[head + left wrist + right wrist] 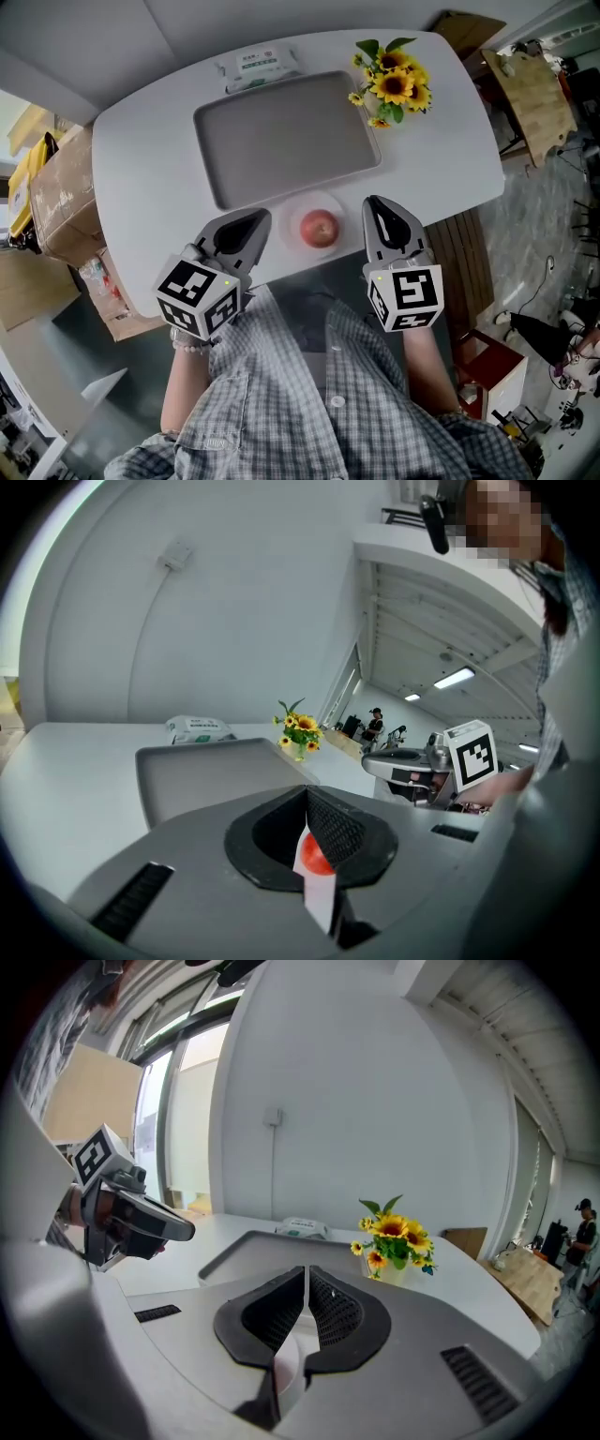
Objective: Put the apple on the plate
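Apple: one, red point(319, 228), sits on the plate point(302, 202), roughly centred.
Plate: one, pale and round, on the table's near edge, just below the tray.
Left gripper point(258, 217): at the apple's 9 o'clock, tip just beside the plate rim, not touching the fruit. Jaws pressed together, nothing held. In the left gripper view the apple point(317, 855) shows through the slit below the closed jaws.
Right gripper point(373, 202): at the apple's 3 o'clock, tip just beside the plate. Jaws closed tip to tip, empty.
Apple vs grippers: lies between the two, apart from both.
Tray: one, grey, rectangular, empty point(281, 136), at the apple's 12 o'clock.
Wipes pack: one point(255, 66), at 11 o'clock, on the far edge beyond the tray.
Sunflowers: one small bunch point(394, 82), at 1 o'clock, beside the tray's right far corner.
Surface: white table with rounded corners point(150, 159), plain and matte.
Room: white wall behind the table; cardboard box point(61, 202) on the floor at 9 o'clock, off the table; wooden furniture point(534, 89) at 2 o'clock; grey floor point(534, 216) at 3 o'clock.
Person: checked shirt point(309, 394) at 6 o'clock.
Count: two grippers, one of everything else.
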The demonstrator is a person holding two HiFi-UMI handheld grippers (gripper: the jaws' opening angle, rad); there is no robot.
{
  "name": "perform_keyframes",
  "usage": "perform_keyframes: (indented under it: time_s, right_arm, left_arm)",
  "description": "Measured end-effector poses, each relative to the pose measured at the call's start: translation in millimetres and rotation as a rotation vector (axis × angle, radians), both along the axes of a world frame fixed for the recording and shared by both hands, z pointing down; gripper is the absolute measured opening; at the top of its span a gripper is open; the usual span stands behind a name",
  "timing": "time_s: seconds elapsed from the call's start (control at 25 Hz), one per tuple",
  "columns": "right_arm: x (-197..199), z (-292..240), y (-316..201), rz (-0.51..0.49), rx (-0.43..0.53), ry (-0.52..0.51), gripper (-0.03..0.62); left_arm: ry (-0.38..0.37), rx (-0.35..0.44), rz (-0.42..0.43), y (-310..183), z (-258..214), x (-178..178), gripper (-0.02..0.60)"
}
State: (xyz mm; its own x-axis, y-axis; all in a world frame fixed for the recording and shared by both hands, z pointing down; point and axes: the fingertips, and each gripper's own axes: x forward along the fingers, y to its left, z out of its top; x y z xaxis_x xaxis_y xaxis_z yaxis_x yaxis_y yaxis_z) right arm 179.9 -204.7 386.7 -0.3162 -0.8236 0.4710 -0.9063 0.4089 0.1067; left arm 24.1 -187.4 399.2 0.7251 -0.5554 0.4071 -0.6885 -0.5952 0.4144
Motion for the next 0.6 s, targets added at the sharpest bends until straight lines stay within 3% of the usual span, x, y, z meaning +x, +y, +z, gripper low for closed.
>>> perform_keyframes:
  time_s: [0.28, 0.6]
  right_arm:
    - [9, 44, 2, 0.0, -0.142, -0.044, 0.031]
    - [19, 96, 9, 0.025, -0.338, -0.11, 0.031]
  left_arm:
    - [-0.009, -0.086, 0.027, -1, 33, 8, 0.009]
    - [-0.079, -0.199, 0.064, 4, 81, 10, 0.011]
